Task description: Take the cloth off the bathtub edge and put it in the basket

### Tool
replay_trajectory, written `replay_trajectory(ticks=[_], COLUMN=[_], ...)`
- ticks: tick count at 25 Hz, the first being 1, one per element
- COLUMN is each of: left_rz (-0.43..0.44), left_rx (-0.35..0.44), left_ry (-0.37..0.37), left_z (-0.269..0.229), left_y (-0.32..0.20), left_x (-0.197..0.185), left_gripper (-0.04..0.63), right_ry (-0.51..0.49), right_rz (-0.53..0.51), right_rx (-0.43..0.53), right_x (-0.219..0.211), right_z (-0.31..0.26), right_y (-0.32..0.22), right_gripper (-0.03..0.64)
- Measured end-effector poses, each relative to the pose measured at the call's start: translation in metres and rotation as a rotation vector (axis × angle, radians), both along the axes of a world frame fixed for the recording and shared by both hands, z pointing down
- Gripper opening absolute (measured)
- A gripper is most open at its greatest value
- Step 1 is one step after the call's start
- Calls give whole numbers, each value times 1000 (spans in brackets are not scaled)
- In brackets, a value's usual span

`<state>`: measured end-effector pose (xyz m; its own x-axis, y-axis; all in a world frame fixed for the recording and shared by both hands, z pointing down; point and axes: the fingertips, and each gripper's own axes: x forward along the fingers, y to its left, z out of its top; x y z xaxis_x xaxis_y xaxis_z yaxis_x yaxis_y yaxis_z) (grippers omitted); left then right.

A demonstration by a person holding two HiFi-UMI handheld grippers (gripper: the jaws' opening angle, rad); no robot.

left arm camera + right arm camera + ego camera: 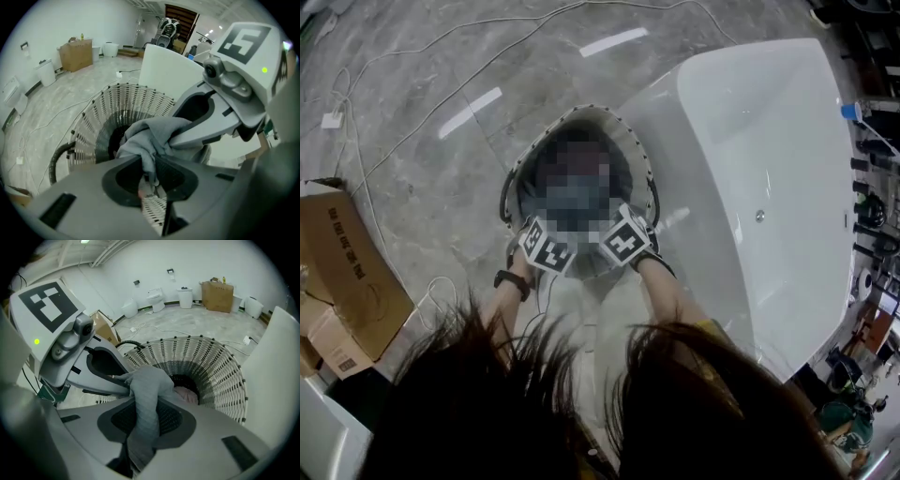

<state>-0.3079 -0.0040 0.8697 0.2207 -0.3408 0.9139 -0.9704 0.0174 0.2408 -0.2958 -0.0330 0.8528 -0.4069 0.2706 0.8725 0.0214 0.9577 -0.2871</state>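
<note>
L gripper [152, 176] & R gripper [140, 423] are both pinching the grey cloth [150, 136], jaws narrow w/ fabric bunched between the pads. The 2 grippers are sitting close together, and the cloth is bridging them in a slack wad. It's hanging right over the mouth of the basket [206, 357], clear of the bathtub [769, 141] edge.

Step in hand, as I'm reading it: the drop. To do it well, be getting both tips inside the rim line before letting go. Be opening both jaws together so no end is snagging on the slatted wall or draping over the rim.

Containers: basket is standing on the floor [422, 159] just beside the tub's outer wall. Something pinkish [190, 394] is lying deep inside, too dim to ID. Tub basin is showing nothing but a small fitting. Cardboard box [342, 272] is sitting at the floor's left edge, well apart, contents not showing.
</note>
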Motion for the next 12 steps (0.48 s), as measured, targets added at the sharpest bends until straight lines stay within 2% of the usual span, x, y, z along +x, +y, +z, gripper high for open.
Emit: replay_trajectory(ticks=[6,12], left_rz=[-41,-16], left_rx=[-62,-138], left_ry=[45,13], left_z=[29,52], left_y=[12,31], left_x=[3,12], left_gripper=[86,86], right_ry=[63,115], right_rz=[46,69], right_rx=[18,1], right_x=[6,17], right_z=[36,61], right_y=[-1,15], right_gripper=[106,109])
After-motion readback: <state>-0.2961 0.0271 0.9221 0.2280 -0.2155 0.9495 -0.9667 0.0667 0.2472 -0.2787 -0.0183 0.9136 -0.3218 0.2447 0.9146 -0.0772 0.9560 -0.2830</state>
